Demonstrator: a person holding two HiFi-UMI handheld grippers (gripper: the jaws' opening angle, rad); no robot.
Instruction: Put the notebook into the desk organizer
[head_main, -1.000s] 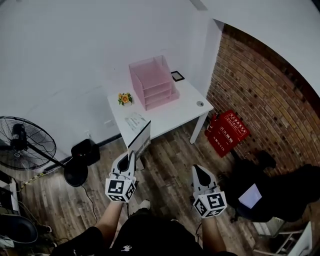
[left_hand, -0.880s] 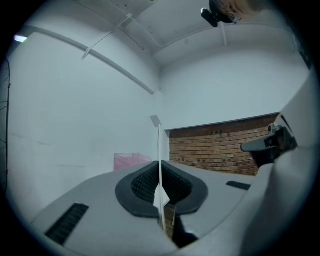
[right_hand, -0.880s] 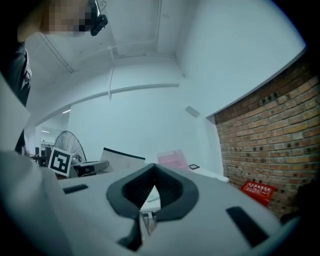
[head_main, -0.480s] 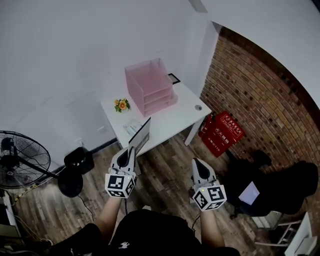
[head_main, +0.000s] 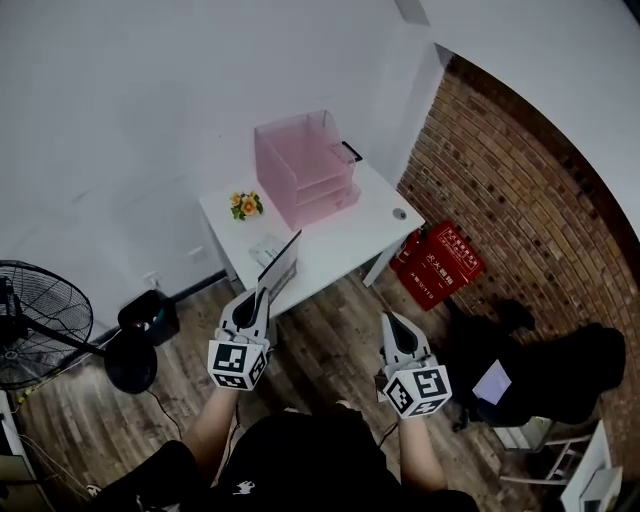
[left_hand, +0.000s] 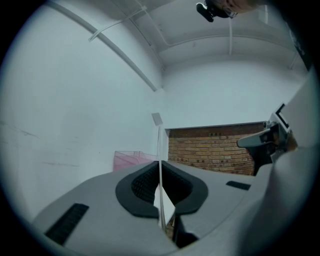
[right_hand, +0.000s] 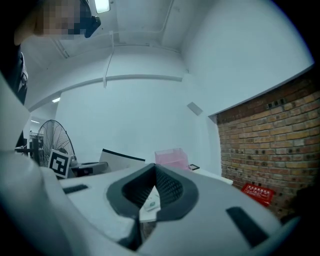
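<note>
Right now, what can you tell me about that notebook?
The notebook is thin and flat, with a pale grey-white cover and a dark line along one edge. It stands on edge, tilted, in the air. Its lower end is clamped in the shut left gripper, near the front of the white table. Nothing else touches it.

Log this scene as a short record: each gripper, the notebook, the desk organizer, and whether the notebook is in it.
left gripper: shut on the notebook, held on edge
right gripper: fingers together, nothing between them
desk organizer: pink, on the white table, near the wall
notebook in organizer: not yet
also on table: small flowers
</note>
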